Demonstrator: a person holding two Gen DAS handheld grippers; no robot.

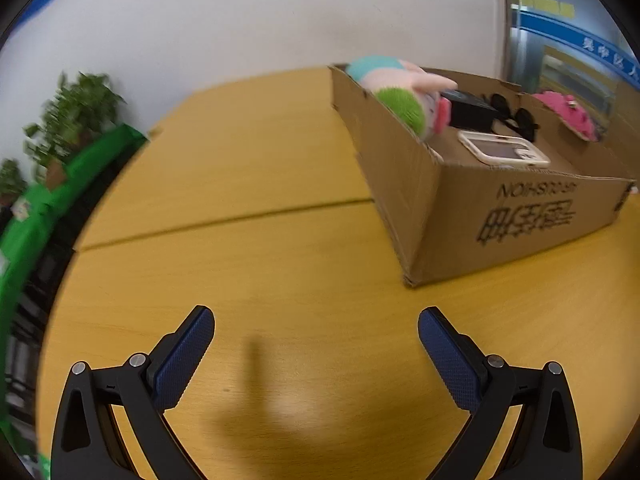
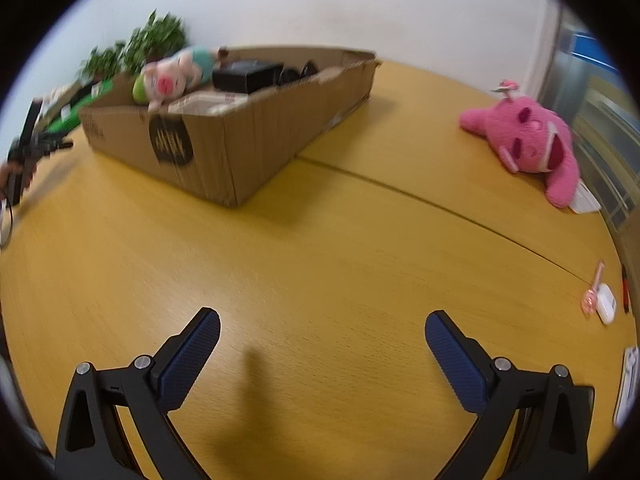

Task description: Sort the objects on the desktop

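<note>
A: Near first. Tongs?

B: Left gripper [image 1: 316, 320] spread wide, nothing between the pads, bare wooden table [image 1: 260, 280] under it. Right gripper [image 2: 322, 322] same: released, empty, hovering over bare wood.

A: Next out?

B: Right wrist view, about 3 o'clock near the table edge: a small white earbud case [image 2: 605, 303] with a pink trinket [image 2: 592, 292] touching it, a dark pen [image 2: 625, 292] just beside them. Another white item at 4 o'clock, cut off by the frame, can't tell what it is.

A: Farther?

B: Pink plush [image 2: 528, 144] at 1–2 o'clock, lying on the table, well apart from the box, something white under its lower end.

A: And the box?

B: Cardboard box [image 2: 224, 148] at 11 o'clock in the right view, 2 o'clock in the left. Inside: a pig plush [image 1: 404, 92] propped against the near wall, a black box-shaped item [image 1: 468, 110], sunglasses [image 1: 516, 114], a white handheld device [image 1: 504, 150].

A: Progress?

B: I'd judge past halfway. Four things boxed; pink plush, earbud case, trinket, pen and the cut-off item are left out. Blurry frames.

A: Background?

B: Potted plants [image 1: 68, 120] at 10 o'clock, white wall.
</note>
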